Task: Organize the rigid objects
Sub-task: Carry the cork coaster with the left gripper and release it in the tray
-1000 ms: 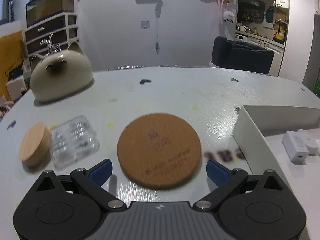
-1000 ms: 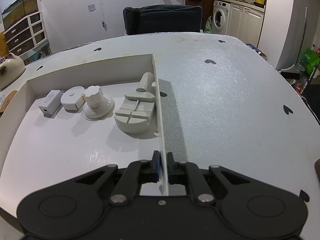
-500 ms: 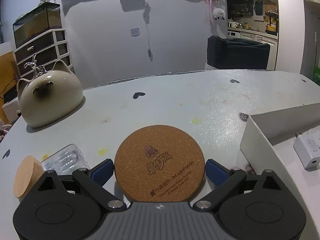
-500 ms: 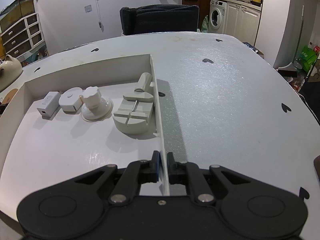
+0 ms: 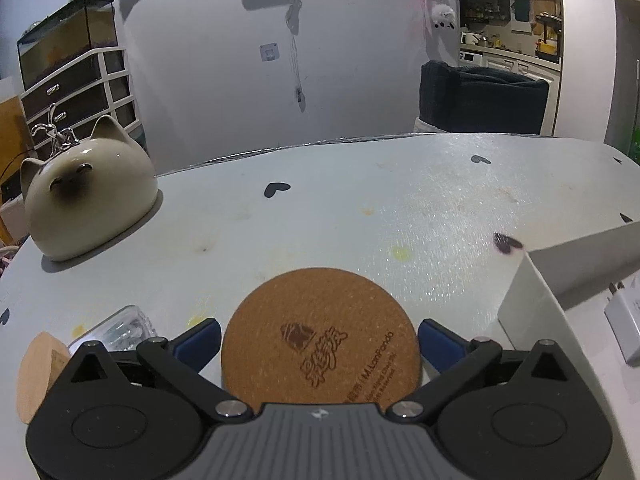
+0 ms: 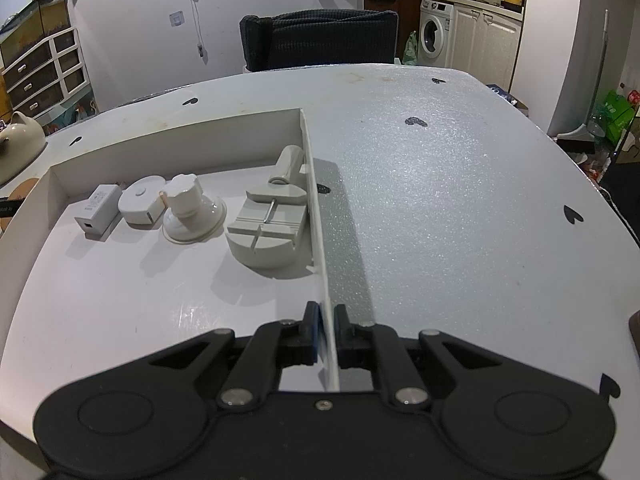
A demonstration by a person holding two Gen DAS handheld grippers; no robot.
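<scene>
A round cork coaster (image 5: 320, 332) lies on the white table between the blue pads of my left gripper (image 5: 319, 342). The jaws are wide open, one on each side of it, with small gaps. A wooden disc (image 5: 38, 372) and a clear plastic case (image 5: 120, 328) lie at the left. My right gripper (image 6: 327, 328) is shut on the right wall of the shallow white box (image 6: 316, 216). In the box sit a white charger (image 6: 98, 210), a round white case (image 6: 140, 200), a suction-cup knob (image 6: 188, 210) and a grey tool block (image 6: 268, 228).
A ceramic cat figure (image 5: 86, 200) stands at the table's far left. The white box corner (image 5: 532, 304) is just right of the coaster, with the charger (image 5: 624, 320) inside. A dark chair (image 6: 320, 38) stands behind the table.
My left gripper has moved forward and lower, so the coaster now sits between its open jaws. The right gripper has kept its hold on the box wall.
</scene>
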